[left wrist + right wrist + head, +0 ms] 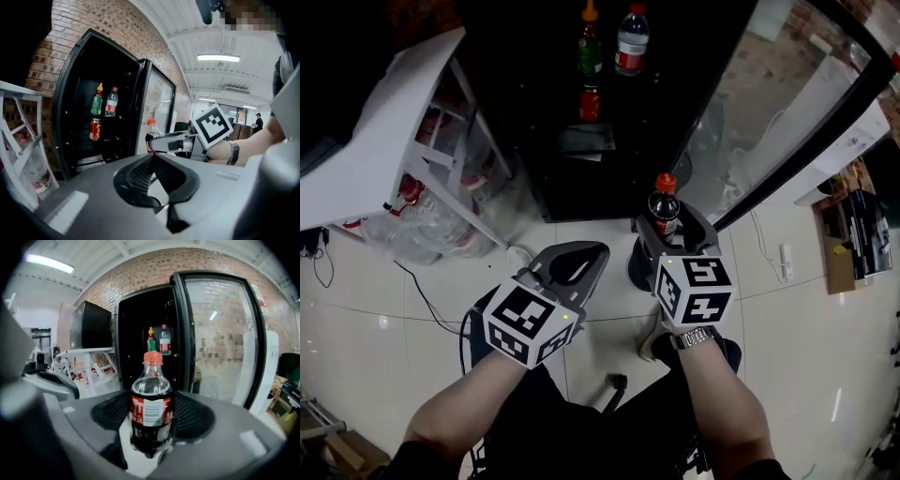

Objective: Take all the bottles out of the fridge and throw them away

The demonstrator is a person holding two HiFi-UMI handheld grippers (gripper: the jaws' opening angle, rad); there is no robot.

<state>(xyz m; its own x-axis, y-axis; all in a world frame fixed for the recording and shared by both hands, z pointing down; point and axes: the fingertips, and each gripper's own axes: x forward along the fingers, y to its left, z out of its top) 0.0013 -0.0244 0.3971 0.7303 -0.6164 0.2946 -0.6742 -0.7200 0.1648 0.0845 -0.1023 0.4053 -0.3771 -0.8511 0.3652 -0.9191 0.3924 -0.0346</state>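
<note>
A dark cola bottle [664, 208] with a red cap and red label stands upright between the jaws of my right gripper [667, 228], which is shut on its body in front of the open fridge [534, 141]. In the right gripper view the cola bottle [151, 404] fills the gap between the pads. My left gripper [579, 261] hovers beside it, shut and holding nothing. Inside the fridge stand a green bottle [590, 42] with an orange cap, a clear bottle [632, 39] with a red label, and below them a red can [590, 103].
The fridge's glass door [769, 103] swings open to the right. A white rack [412, 141] with plastic bags under it leans at the left. Cables [422, 300] trail over the white tiled floor. Shelving with boxes [853, 234] stands at the far right.
</note>
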